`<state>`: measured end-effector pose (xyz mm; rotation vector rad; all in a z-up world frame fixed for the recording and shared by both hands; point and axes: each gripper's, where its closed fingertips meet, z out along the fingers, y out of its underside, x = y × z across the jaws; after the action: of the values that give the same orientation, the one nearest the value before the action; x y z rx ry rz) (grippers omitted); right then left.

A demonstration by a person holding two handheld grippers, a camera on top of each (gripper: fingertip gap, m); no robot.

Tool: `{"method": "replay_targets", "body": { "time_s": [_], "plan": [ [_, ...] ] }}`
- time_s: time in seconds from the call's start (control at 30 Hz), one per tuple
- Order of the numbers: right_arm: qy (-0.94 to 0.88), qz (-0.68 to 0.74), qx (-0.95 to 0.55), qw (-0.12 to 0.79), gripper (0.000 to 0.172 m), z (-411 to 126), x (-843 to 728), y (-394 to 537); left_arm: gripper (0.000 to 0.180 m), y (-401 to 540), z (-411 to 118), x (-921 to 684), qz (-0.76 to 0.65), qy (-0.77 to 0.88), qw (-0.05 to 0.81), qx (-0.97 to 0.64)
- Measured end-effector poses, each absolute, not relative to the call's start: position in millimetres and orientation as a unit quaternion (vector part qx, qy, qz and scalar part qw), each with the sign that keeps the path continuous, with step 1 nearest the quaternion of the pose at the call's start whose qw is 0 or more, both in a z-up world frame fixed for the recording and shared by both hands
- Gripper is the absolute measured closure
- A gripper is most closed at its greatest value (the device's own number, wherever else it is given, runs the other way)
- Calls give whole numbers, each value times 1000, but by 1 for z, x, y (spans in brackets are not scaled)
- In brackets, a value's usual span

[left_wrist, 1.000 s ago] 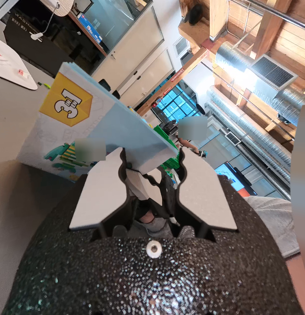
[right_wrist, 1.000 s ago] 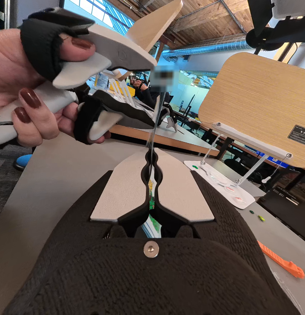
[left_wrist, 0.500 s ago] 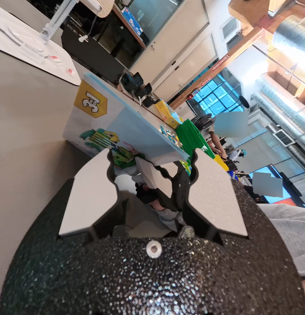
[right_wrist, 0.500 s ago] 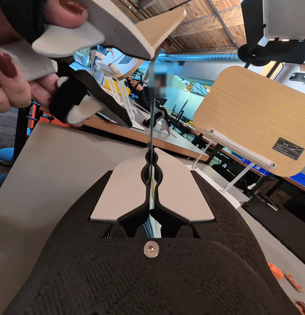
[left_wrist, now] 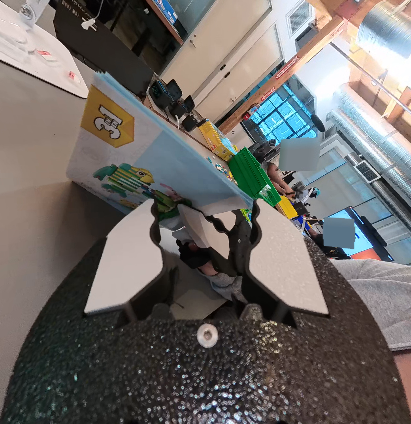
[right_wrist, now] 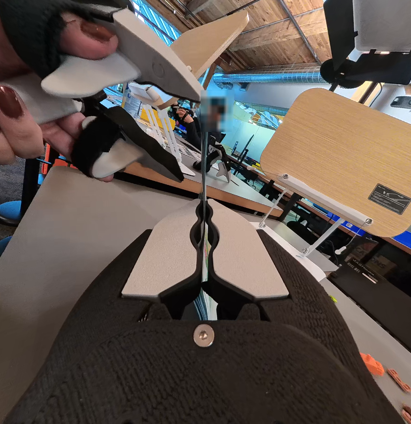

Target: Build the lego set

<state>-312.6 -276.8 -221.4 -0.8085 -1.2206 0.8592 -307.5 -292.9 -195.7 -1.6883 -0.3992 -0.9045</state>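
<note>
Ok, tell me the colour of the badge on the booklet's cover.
Yellow, on the booklet's badge; the left wrist view shows it best.

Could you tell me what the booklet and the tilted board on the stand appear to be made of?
Booklet: printed paper, probably smooth-coated; stacked page edges show at its corner, and it looks blade-thin edge-on where the right hand-held gripper pinches it. Tilted board: wood or wood-look laminate, matte, with fine straight grain lines; which one is unclear.

Timber ceiling, silver ducts, blue-lit windows, grey tables
</note>
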Motion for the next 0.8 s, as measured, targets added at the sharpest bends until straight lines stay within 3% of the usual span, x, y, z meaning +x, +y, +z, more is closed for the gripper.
{"method": "replay_targets", "body": {
  "time_s": [0.8],
  "plan": [
    [-535,383,-361,661,172,-221,-312,-275,112,-294,-198,-305,-400,-167,548,-715]
  ]
}}
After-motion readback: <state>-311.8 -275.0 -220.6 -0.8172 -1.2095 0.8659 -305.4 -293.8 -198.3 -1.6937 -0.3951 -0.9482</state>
